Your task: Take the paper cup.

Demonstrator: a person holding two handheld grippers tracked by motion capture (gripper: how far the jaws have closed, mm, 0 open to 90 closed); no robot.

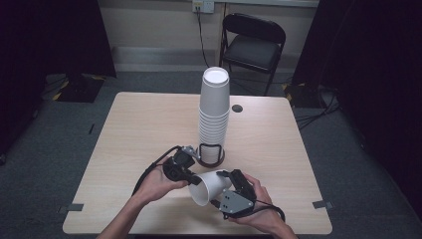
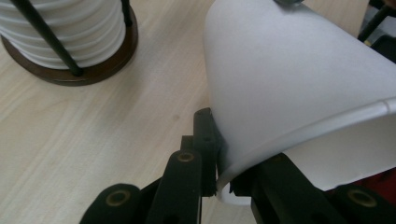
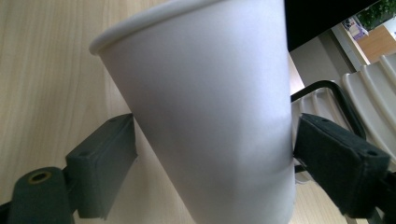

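While the left gripper's (image 2: 217, 184) fingers pinched the paper cup's (image 1: 210, 185) rim, the right gripper's (image 3: 215, 158) fingers bracketed its wall, contact unclear. Cup on its side above the tabletop's (image 1: 139, 129) near edge. Light, thin, crushable; grip gently, mid-wall.

A staged recording room or lab, not a home: a bare wooden desk (image 1: 149, 129) on grey carpet, black curtains (image 1: 50, 40) at nine and three o'clock, a folding chair (image 1: 254, 42) and wall socket (image 1: 203, 6) at twelve, tape marks (image 1: 322, 204) on the floor.
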